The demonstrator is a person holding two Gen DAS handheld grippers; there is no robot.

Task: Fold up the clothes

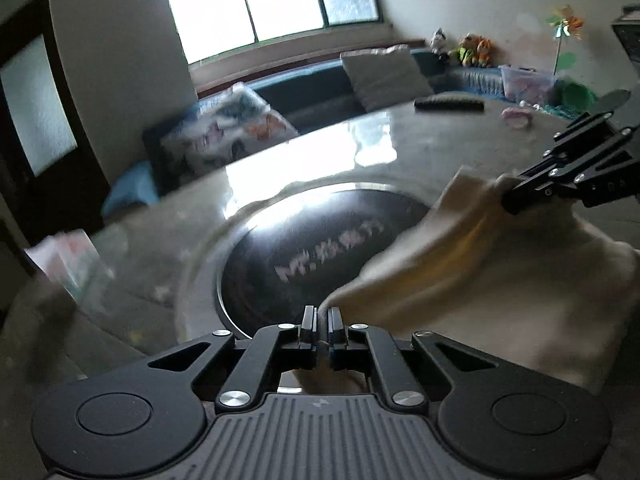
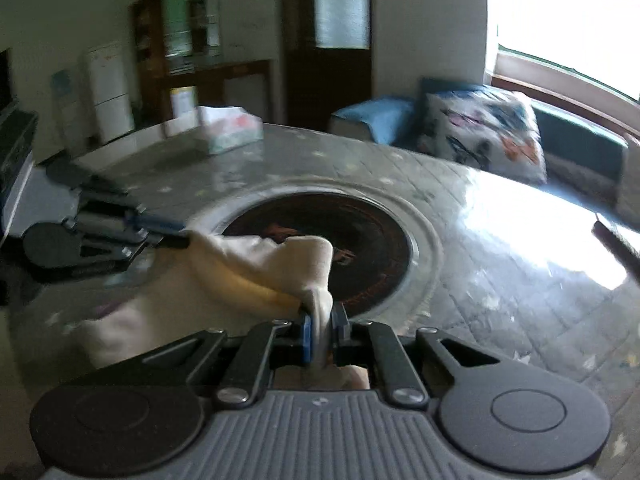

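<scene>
Lettering on the dark round inset (image 1: pixel 320 256) smeared unreadable, cream garment (image 1: pixel 500 272) cut off at right edge — tissue box (image 2: pixel 230 128) print blurred

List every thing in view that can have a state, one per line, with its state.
left gripper: shut on a corner of the cloth.
right gripper: shut on another corner of the cloth.
cream cloth: held up between both grippers, sagging, not yet folded.
tissue box: resting on the table, tissue sticking out on top.
remote: lying flat on the table.
</scene>
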